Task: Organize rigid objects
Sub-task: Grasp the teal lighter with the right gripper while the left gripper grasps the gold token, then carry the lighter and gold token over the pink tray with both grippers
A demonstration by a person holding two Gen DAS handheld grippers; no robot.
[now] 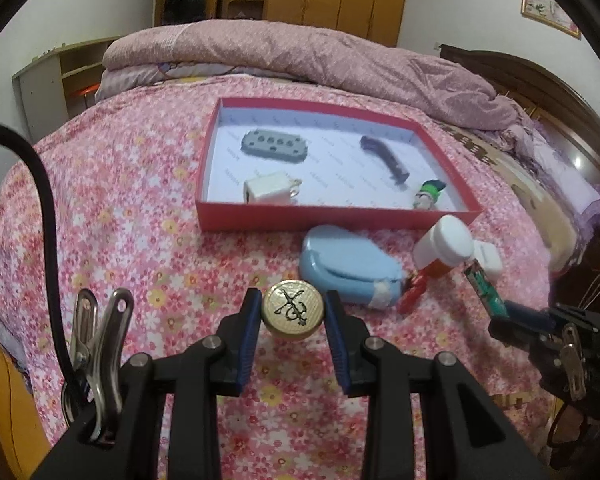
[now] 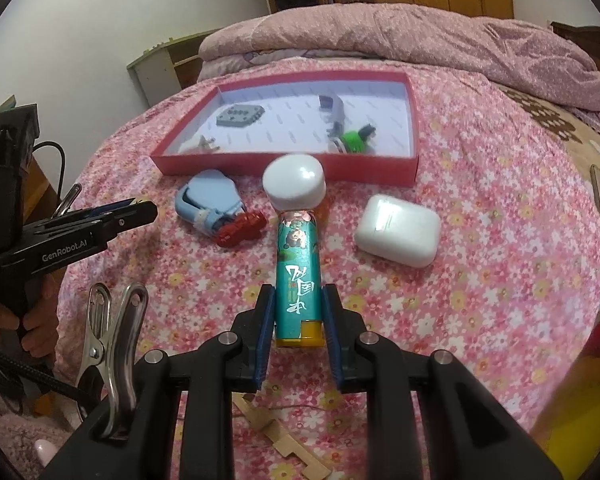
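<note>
Both grips made: left fingers [image 1: 293, 312] clamped on round brass seal [image 1: 293, 311], right fingers [image 2: 298, 312] on teal printed lighter [image 2: 299, 276]; next, carry into shallow red cardboard box [image 1: 332, 216].

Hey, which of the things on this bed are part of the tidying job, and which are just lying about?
Job:
- red box
- brass seal in left tool
- teal lighter in right tool
- white earbud case
- blue case
- red toy
- white-capped bottle

Lying about:
- folded quilt
- wooden strip

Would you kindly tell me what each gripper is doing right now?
Left gripper: closed on the round brass seal.
Right gripper: closed on the teal lighter.
</note>
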